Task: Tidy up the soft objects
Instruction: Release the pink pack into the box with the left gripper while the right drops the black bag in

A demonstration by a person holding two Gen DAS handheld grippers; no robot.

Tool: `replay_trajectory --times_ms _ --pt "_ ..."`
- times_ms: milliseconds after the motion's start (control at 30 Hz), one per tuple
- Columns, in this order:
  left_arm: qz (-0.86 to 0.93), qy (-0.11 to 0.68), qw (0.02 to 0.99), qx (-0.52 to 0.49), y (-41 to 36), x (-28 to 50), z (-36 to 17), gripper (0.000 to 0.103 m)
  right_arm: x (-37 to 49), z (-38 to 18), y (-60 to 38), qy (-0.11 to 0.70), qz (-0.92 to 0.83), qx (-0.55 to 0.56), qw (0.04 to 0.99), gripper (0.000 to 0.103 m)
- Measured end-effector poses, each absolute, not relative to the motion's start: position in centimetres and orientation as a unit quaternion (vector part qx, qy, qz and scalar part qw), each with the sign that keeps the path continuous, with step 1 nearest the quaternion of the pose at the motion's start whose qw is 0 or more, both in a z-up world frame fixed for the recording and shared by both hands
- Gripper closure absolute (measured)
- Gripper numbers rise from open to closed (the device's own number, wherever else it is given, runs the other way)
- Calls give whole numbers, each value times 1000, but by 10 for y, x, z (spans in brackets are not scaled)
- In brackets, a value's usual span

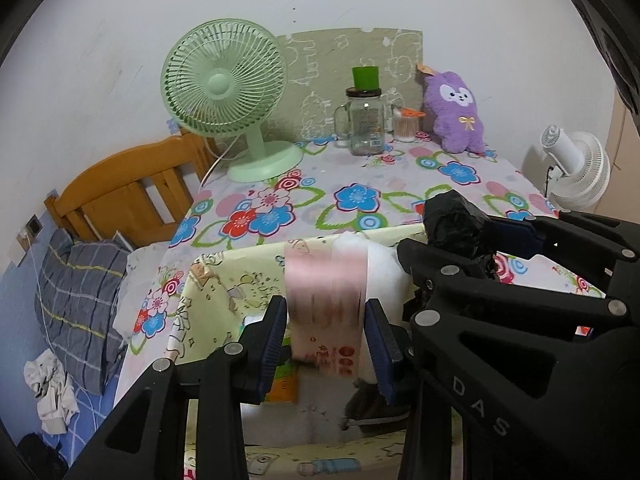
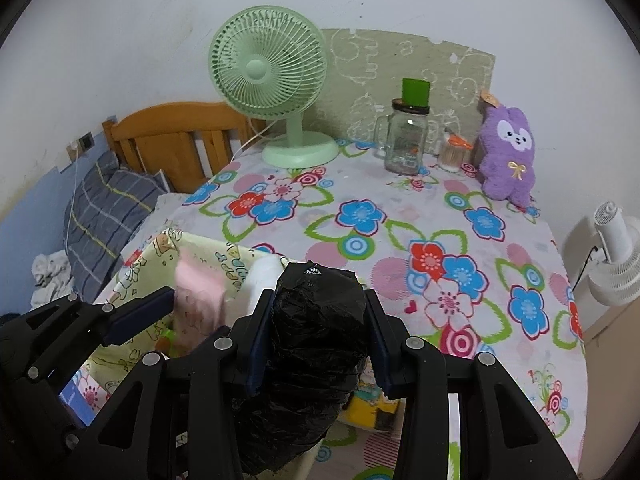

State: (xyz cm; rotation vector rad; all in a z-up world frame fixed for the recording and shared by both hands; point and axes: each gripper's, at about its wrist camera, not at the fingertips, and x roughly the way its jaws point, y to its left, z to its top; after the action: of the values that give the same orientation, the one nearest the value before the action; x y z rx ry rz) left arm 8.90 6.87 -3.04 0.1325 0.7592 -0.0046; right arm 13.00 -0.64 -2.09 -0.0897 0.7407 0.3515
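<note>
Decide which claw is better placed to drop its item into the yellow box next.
Left, probably. The left claw holds the pink pack over the box opening; the right claw, gripping the black roll, sits nearer its edge.

You are working in a bedroom at home. Ahead of your tools stands a table under a flowered cloth [image 2: 360,216], with a green desk fan [image 2: 268,80] and a purple plush toy [image 2: 508,160] at its far edge. Off to their left are a wooden bed headboard [image 1: 132,188] and a checked pillow [image 1: 80,300].
</note>
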Motion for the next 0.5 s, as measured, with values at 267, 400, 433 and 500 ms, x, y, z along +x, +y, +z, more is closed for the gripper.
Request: replay_trajectory --times_ms 267,400,433,500 --pt "8 376 925 55 86 93 -37 62 131 -28 10 368 181 -54 911 57" --pt "11 383 923 49 93 92 -41 59 132 -32 17 374 187 -57 907 57" --pt "12 384 922 47 94 92 -42 52 132 -33 19 375 189 -59 906 57" --pt "13 387 921 38 98 90 -44 40 131 -36 23 375 193 -61 904 57"
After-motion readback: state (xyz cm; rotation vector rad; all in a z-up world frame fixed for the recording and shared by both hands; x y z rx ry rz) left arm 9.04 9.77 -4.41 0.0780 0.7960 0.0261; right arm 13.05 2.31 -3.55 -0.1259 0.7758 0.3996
